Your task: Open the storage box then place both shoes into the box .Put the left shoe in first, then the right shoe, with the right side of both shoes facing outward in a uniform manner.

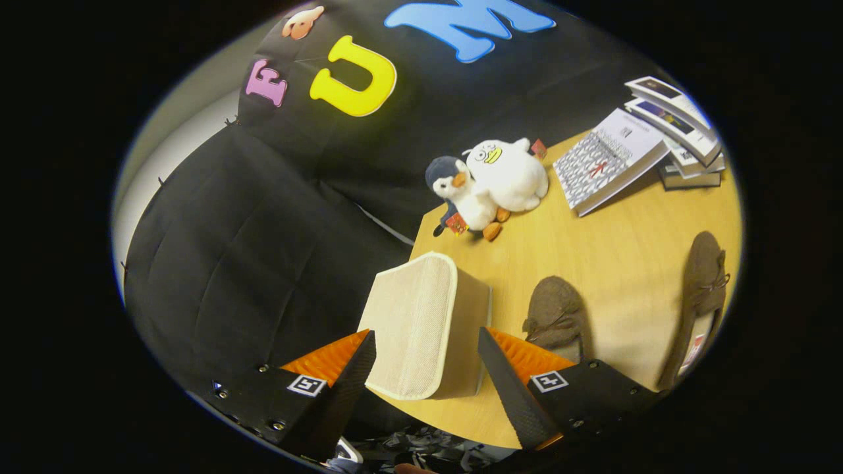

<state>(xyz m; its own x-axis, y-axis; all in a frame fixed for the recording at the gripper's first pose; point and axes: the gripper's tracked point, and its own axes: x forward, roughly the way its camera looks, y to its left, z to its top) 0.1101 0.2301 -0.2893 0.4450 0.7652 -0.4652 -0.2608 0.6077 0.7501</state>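
Hovering gripper (427, 368) spread wide, fingers apart; closed storage box (421, 326) between them; brown shoes (555, 316) beyond right finger.

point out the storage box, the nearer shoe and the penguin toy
storage box (411, 322), gripper view, on its closed fabric lid, between the open hand-held gripper (427, 362) fingers
nearer shoe (556, 309), gripper view, on its toe
penguin toy (461, 194), gripper view, on its chest

The claw (427, 359) is tilted and held wide open, its two ridged fingers (342, 368) spread well apart with a broad gap between them. Each finger carries a small square marker tag at its base.
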